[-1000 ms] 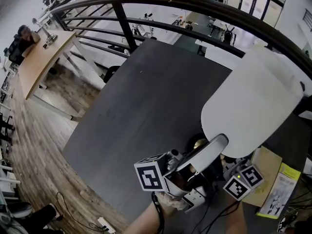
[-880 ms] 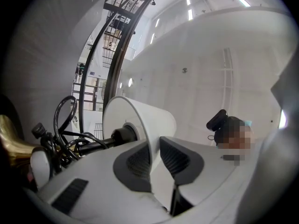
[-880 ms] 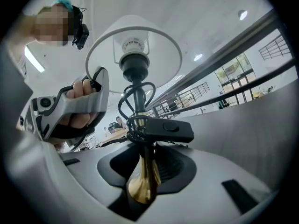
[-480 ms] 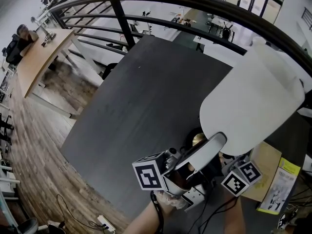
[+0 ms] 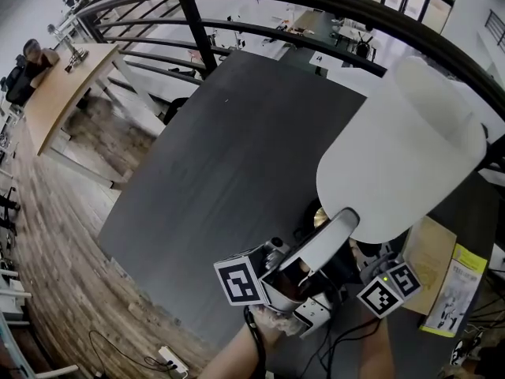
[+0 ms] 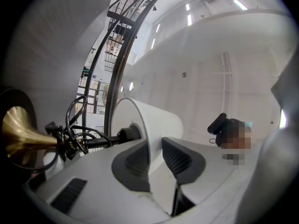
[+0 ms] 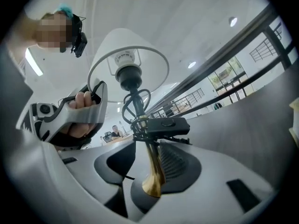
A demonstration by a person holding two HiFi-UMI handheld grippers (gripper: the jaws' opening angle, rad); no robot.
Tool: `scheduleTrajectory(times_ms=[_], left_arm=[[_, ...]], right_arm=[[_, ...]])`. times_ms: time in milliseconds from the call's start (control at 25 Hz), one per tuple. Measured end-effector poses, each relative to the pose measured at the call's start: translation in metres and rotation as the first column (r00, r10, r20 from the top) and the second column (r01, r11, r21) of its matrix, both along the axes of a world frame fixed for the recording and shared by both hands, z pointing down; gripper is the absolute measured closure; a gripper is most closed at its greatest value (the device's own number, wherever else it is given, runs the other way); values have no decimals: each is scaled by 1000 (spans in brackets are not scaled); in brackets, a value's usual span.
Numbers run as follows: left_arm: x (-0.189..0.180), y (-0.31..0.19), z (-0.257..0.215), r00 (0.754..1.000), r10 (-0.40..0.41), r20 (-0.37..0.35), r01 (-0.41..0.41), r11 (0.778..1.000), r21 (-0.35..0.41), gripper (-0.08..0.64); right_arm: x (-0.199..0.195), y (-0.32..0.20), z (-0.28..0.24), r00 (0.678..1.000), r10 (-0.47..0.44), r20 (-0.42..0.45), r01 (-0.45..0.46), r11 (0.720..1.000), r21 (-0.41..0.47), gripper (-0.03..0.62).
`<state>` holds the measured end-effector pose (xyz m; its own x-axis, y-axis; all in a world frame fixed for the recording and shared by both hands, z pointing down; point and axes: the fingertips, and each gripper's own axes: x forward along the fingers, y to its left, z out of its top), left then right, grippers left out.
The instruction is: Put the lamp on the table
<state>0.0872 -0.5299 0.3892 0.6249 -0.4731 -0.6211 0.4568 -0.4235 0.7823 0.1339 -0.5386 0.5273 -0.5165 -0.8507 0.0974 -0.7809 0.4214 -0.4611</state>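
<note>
One lamp (image 5: 402,148), one dark table (image 5: 237,156); two grippers, left gripper (image 6: 156,158) and right gripper (image 7: 142,164); one leaflet (image 5: 451,306)

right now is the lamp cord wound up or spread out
Wound up: the cord is bundled on the brass stem.

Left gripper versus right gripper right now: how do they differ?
The left gripper has the rim of the white shade between its jaws; the right gripper has the brass stem. In the head view the left gripper shows almost whole, while the right gripper is mostly hidden. Shared: both pairs of jaws have just been opening, and neither seems to clamp its part.
</note>
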Motion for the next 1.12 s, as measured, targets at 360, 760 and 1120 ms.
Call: scheduleTrajectory(times_ms=[360,760,1120], left_arm=[[-8,14,8,1000,7,-5,-7,1000,12,443],[-20,30,18,1000,12,2,-12,1000,-1,440],[-28,35,35,991,-14,136,20,999,-44,396]], right_arm=[[-1,14,3,998,57,12,-57,998,-4,413],[-10,26,0,996,84,7,-84,996,1,413],[-5,40,-3,986,159,-48,-158,987,18,413]])
